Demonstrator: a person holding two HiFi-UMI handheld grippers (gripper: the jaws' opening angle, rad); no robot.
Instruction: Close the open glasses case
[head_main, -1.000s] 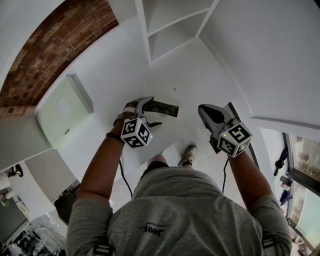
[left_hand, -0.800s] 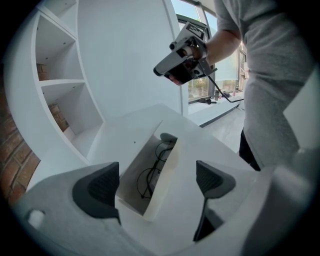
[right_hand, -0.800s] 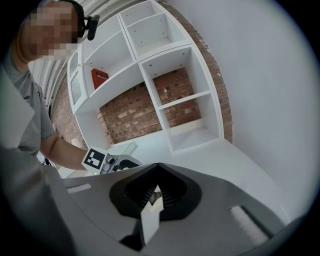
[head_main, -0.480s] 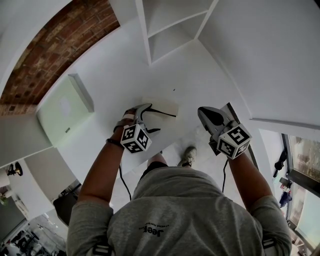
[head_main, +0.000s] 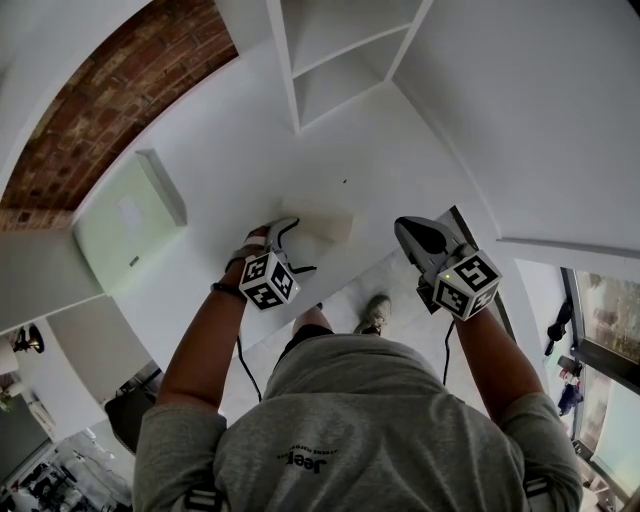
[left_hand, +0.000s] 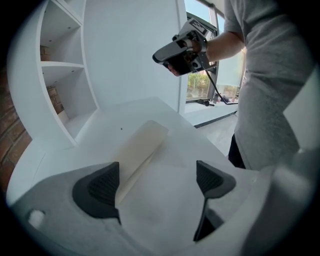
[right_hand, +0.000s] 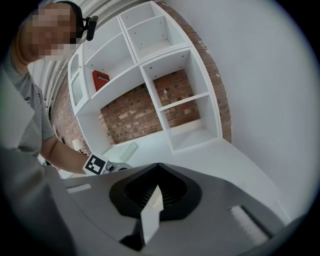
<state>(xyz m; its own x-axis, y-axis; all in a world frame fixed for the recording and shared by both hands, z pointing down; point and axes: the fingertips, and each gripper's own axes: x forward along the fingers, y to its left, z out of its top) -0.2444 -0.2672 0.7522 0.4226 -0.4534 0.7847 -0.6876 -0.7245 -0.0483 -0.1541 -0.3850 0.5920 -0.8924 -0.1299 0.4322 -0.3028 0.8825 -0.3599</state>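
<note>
The glasses case lies flat on the white tabletop, approx. centre of the head view, just ahead of the left hand-held gripper. Its lid looks to be down already, w/ only a thin seam along the side. The left jaws are spread wide w/ nothing btw. them, and the case's near end sits by the left pad. The right hand-held gripper is at frame right, well apart from the case, jaws pressed together, empty. Case: long, cream, matte, w/ rounded edges. It's prob. a stiff, light shell that may skid on the smooth top, so any last press is best from above, mid-lid.
</note>
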